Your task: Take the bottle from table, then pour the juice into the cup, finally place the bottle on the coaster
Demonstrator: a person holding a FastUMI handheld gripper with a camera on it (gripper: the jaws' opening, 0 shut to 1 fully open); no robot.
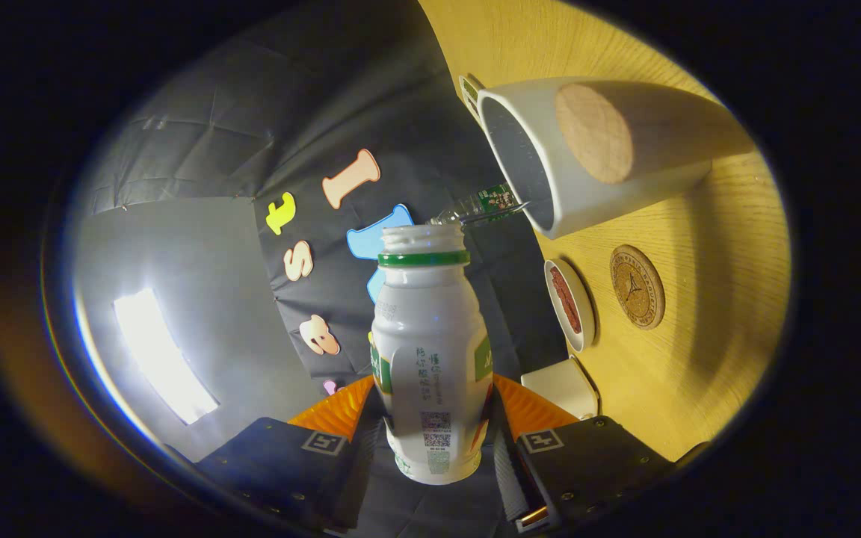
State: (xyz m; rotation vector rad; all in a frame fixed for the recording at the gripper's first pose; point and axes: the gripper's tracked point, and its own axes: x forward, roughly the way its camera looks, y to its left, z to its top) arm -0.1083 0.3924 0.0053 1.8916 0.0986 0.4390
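Note:
My gripper [430, 420] is shut on the lower body of a white juice bottle [429, 336] with a green neck ring and an uncapped mouth. The view is rolled, so the wooden table [707, 314] stands like a wall to the right and the bottle lies tipped relative to it. Beyond the bottle's mouth and to its right stands the white cup [602, 149], with a round cork patch on its side and its opening turned toward the bottle. The mouth is still a little short of the cup's rim. A round cork coaster [637, 287] lies on the table beside the cup.
A small white dish [569, 305] with something red in it sits between the coaster and the booth wall. A white block [561, 385] lies nearer the fingers. A clear plastic bottle [484, 205] with a green label lies just behind the cup's rim.

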